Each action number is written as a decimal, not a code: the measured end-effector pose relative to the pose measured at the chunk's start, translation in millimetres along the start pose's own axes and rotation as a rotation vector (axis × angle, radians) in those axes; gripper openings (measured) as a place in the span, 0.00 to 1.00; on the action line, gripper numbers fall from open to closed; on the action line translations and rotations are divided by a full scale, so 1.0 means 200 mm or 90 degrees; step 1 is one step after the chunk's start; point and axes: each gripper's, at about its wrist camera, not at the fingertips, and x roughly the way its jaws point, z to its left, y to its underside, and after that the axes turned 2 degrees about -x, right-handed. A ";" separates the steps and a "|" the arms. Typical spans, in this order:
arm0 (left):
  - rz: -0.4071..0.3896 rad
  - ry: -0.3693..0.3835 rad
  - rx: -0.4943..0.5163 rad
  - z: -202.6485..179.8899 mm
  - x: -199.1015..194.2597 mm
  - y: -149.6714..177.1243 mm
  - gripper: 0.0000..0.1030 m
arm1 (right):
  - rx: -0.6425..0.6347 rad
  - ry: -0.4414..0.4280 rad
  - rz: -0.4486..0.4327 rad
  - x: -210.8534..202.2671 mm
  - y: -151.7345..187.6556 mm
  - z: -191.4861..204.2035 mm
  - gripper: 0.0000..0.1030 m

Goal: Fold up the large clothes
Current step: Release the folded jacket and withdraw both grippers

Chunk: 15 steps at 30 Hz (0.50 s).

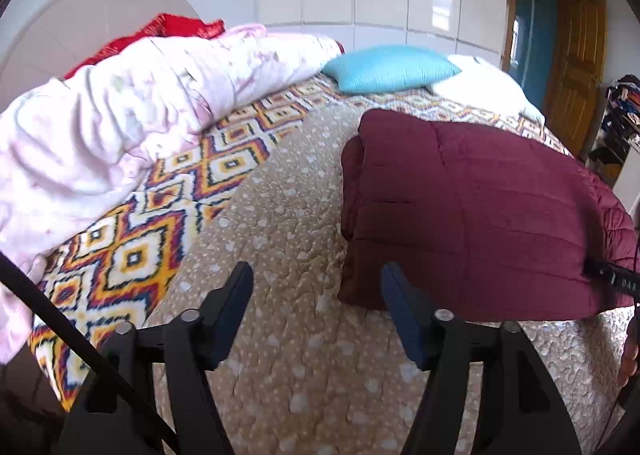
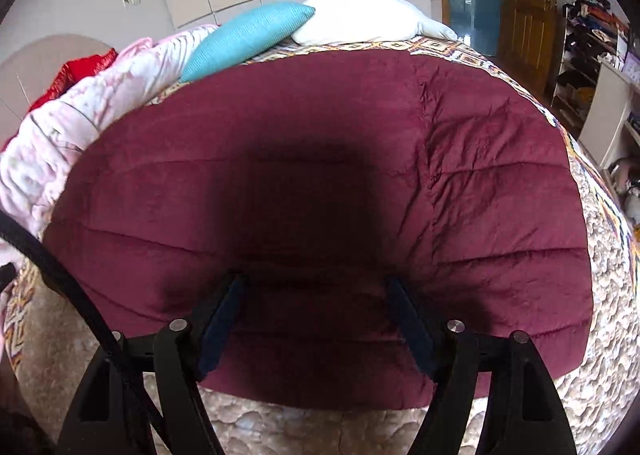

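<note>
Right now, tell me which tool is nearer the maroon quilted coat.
Right. The right tool hangs open directly over the maroon quilted coat, casting its shadow there. The left tool is open over the beige bedspread, beside the coat's left edge.

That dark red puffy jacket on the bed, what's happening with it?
A person holding a two-finger gripper in each hand is folding clothes. The maroon quilted jacket lies in a compact folded bundle on the beige bedspread. The right gripper hovers open over its near edge; the left gripper is open beside it, over the bedspread. Neither holds anything.
</note>
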 end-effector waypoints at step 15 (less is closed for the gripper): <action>0.047 0.021 -0.023 -0.07 -0.13 0.23 0.66 | -0.101 0.051 -0.022 0.03 0.01 0.43 0.88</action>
